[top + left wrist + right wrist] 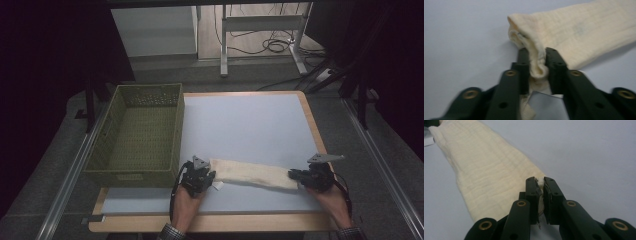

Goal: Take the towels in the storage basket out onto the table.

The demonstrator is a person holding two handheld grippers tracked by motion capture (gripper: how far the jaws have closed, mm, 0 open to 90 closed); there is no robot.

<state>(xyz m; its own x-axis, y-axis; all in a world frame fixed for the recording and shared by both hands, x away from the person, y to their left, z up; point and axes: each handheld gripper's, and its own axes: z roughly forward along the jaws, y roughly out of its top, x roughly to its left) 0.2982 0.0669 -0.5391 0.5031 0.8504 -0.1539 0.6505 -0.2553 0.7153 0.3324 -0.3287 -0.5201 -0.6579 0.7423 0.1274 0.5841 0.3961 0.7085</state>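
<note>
A cream cloth (252, 174), folded into a long narrow strip, lies across the near part of the pale blue table top (245, 125). My left gripper (200, 177) is shut on the cloth's left end; in the left gripper view the bunched edge of the cloth (537, 65) is pinched between the black jaws, with a small white tag (546, 102) below. My right gripper (302, 176) is shut on the right end, and the right gripper view has the cloth (484, 172) running away from the closed jaws (541, 188). A hand holds each gripper from the near edge.
An olive woven basket (140, 135) stands on the table's left side, just beyond my left gripper. The table has a wooden rim (312, 125). Metal rails run along both sides, and a desk frame with cables (265, 35) stands on the floor behind.
</note>
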